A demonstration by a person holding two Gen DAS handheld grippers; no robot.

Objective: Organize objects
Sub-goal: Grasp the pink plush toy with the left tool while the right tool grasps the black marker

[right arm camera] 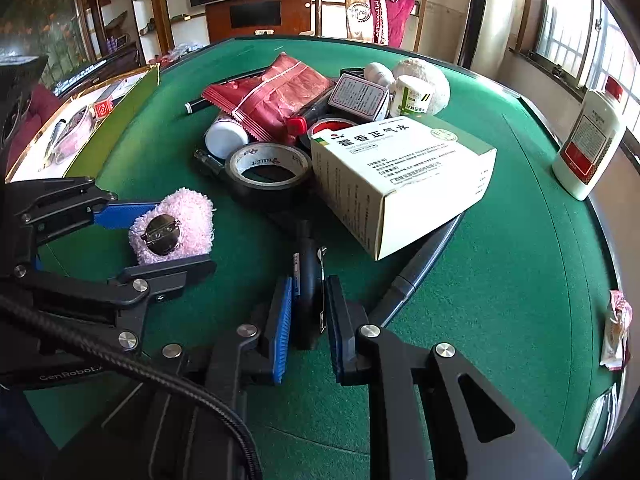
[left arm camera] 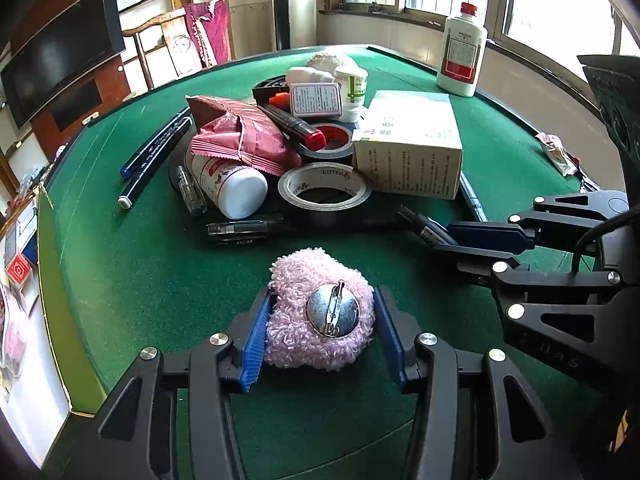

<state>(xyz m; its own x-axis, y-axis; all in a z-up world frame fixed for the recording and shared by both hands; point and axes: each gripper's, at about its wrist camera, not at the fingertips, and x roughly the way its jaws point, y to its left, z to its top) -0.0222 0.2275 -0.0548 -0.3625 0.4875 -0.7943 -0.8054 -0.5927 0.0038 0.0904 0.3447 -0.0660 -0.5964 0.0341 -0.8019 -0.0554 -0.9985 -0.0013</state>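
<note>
A pink fluffy brooch (left arm camera: 296, 336) with a round metal pin back lies on the green felt table (left arm camera: 132, 280). My left gripper (left arm camera: 322, 296) has a blue pad pressed on each side of it, so it is shut on the brooch; the right wrist view shows the same grip on the brooch (right arm camera: 192, 216) by the left gripper (right arm camera: 180, 236). My right gripper (right arm camera: 309, 282) is shut on a black pen (right arm camera: 308, 256) that lies by the pile. In the left wrist view the right gripper (left arm camera: 448, 236) comes in from the right, onto the pen (left arm camera: 420, 224).
A pile sits mid-table: a white medicine box (right arm camera: 400, 176), a black tape roll (right arm camera: 268, 172), a white jar (left arm camera: 236, 188), a red packet (left arm camera: 244, 140), markers (left arm camera: 156, 152). A tall white bottle (right arm camera: 588, 140) stands at the far right edge. A wrapper (right arm camera: 616, 328) lies at the right rim.
</note>
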